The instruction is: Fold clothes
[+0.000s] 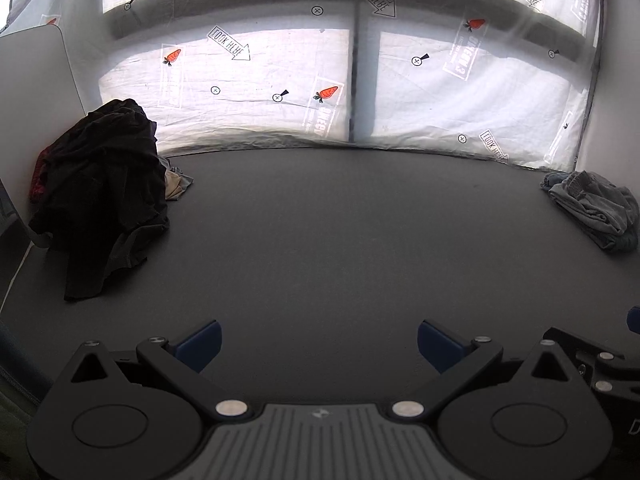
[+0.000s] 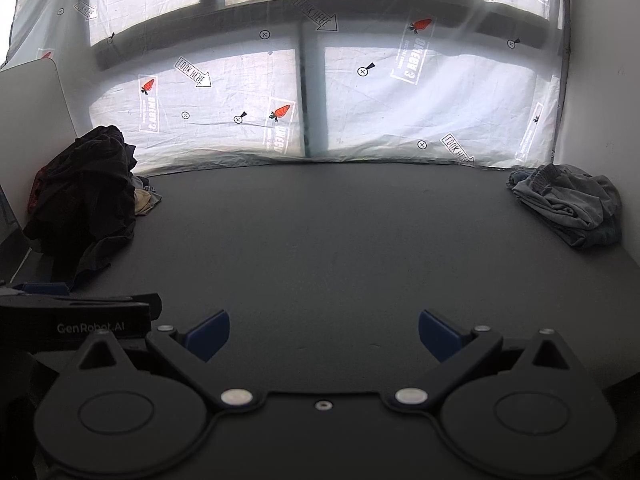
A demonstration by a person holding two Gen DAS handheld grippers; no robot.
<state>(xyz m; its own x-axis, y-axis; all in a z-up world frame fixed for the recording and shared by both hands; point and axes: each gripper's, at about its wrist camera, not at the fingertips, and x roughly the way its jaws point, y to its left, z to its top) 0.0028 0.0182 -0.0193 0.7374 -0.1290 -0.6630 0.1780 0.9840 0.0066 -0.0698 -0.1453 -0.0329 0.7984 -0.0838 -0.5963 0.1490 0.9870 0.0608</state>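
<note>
A heap of dark clothes (image 1: 100, 196) lies at the far left of the dark grey table (image 1: 320, 248), with a bit of red and beige fabric showing at its edges. A folded grey garment (image 1: 596, 210) rests at the far right. My left gripper (image 1: 318, 344) hovers open over the table's near middle, nothing between its blue pads. In the right wrist view the dark heap (image 2: 84, 200) and the grey garment (image 2: 572, 204) keep the same places. My right gripper (image 2: 324, 334) is open and holds nothing, with the left gripper's body (image 2: 76, 316) just to its left.
A white printed sheet (image 1: 280, 80) covers the window behind the table. A white panel (image 1: 32, 112) stands along the left side and a white wall (image 2: 600, 100) bounds the right. The right gripper's edge (image 1: 596, 360) shows at the lower right of the left wrist view.
</note>
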